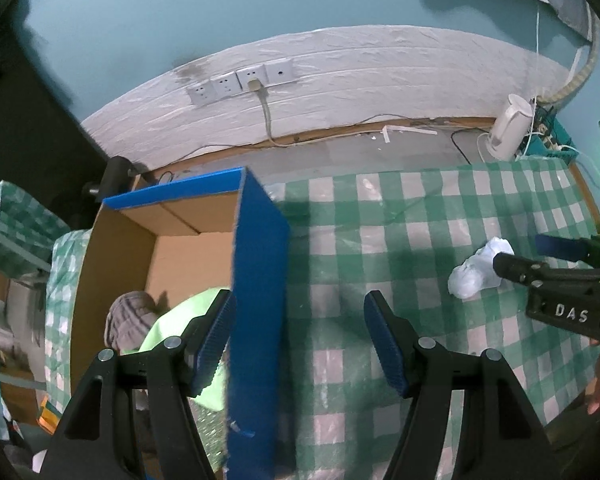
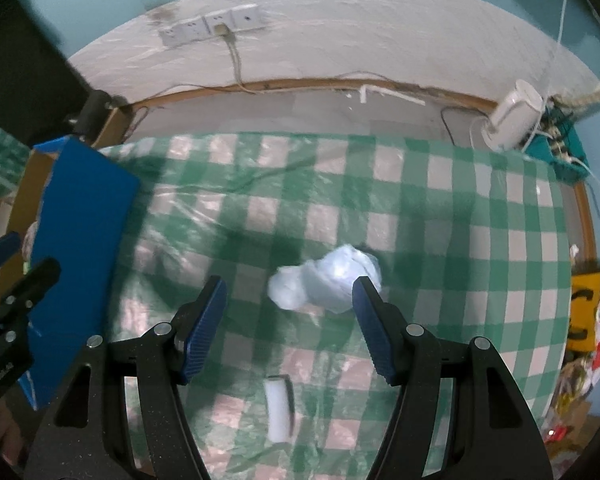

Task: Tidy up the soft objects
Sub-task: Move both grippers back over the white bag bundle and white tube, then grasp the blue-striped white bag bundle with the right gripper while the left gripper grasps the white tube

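Note:
A crumpled white soft wad [image 2: 324, 282] lies on the green checked tablecloth [image 2: 440, 240], just ahead of my right gripper [image 2: 288, 292], which is open and empty above it. The wad also shows in the left wrist view [image 1: 478, 270], with the right gripper [image 1: 520, 256] over it. My left gripper [image 1: 300, 312] is open and empty, straddling the blue wall of a cardboard box [image 1: 256, 280]. Inside the box lie a lime green cloth [image 1: 180, 320] and a grey knitted item [image 1: 130, 320]. A white foam block [image 2: 279, 408] lies below my right gripper.
The box [image 2: 80, 232] stands at the table's left end. A white kettle [image 1: 508, 126] and a teal basket of cables [image 2: 564, 152] sit at the far right. Wall sockets with a cable [image 1: 240, 82] are behind. A yellow bag [image 2: 584, 312] hangs at the right.

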A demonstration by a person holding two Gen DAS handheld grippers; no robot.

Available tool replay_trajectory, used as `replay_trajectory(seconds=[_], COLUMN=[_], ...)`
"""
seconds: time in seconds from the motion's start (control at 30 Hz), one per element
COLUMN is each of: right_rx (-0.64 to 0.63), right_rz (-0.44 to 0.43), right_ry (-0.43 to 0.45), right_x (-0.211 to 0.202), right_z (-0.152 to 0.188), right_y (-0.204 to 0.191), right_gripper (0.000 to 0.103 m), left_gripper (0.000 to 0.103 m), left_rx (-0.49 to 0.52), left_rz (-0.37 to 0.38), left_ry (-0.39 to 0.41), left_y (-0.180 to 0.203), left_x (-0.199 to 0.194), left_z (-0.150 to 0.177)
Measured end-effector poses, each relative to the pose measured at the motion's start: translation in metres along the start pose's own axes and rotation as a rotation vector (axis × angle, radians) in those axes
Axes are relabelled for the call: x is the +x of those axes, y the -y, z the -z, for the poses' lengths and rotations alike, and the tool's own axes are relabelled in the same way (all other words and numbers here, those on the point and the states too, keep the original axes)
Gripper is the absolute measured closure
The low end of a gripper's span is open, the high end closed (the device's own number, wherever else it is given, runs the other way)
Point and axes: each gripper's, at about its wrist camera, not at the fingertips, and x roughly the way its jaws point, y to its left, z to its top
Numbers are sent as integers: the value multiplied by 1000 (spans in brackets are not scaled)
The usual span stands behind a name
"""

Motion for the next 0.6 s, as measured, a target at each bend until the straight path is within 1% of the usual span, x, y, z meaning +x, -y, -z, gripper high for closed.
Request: replay_trajectory(seconds=[0.3,0.53,0.6], right_rx=[70,170,183], right_rz=[19,50,72], right_ry=[-58,-69,-67], right_x=[31,54,58], right_z=[3,-4,-5], right_y=[15,27,28], right_gripper=[38,38,38], left_gripper=[35,35,35], left_rx=[47,49,53], left_rz=[-10,-6,-3], left_ry=[-36,-74,-80], left_y=[24,27,28], left_x=[28,45,48], left_z=[-7,-7,-6])
